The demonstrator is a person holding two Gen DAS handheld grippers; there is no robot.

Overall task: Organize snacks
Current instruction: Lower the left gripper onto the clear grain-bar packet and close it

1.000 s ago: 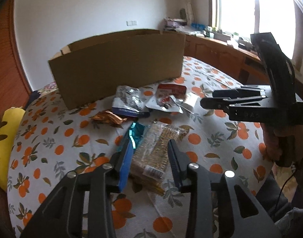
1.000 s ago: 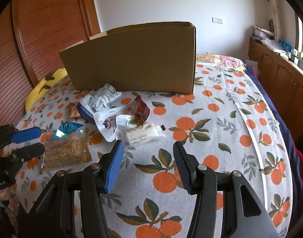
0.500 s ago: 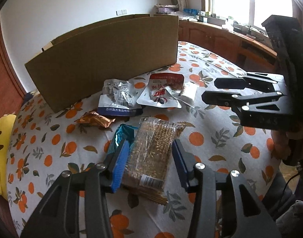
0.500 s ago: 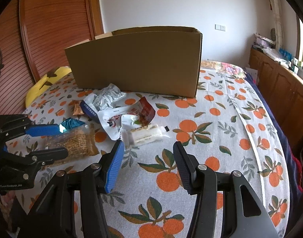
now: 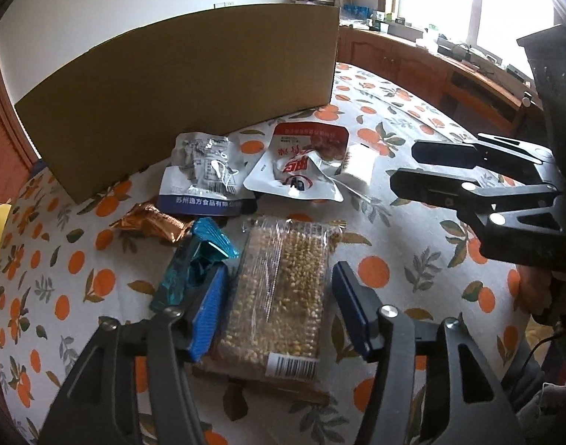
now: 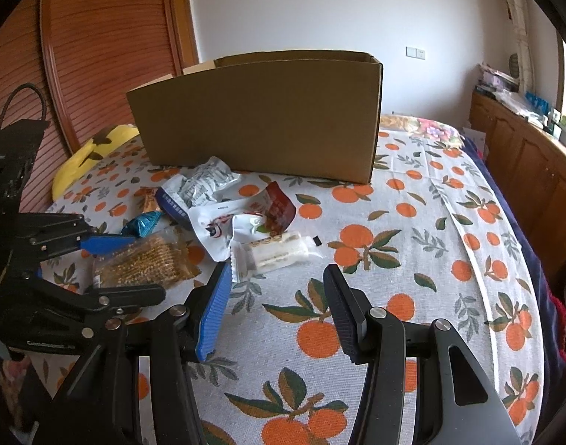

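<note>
Okay, my left claw (image 5: 279,304) has just been opening, pads astride the grain bar pack (image 5: 283,289), barcode showing, not gripping. Right claw (image 6: 275,311) hangs half-open, empty; blue-banded pouch (image 5: 205,181) reads 苏州.

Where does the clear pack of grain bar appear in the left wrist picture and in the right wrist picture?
Left wrist view: the clear grain bar pack lies low in the middle, between the open jaws of the left gripper, barcode end nearest the camera.
Right wrist view: it lies at the left, between the left gripper's jaws.
Shared landmark: the cardboard box, standing behind the snacks in both.
</note>
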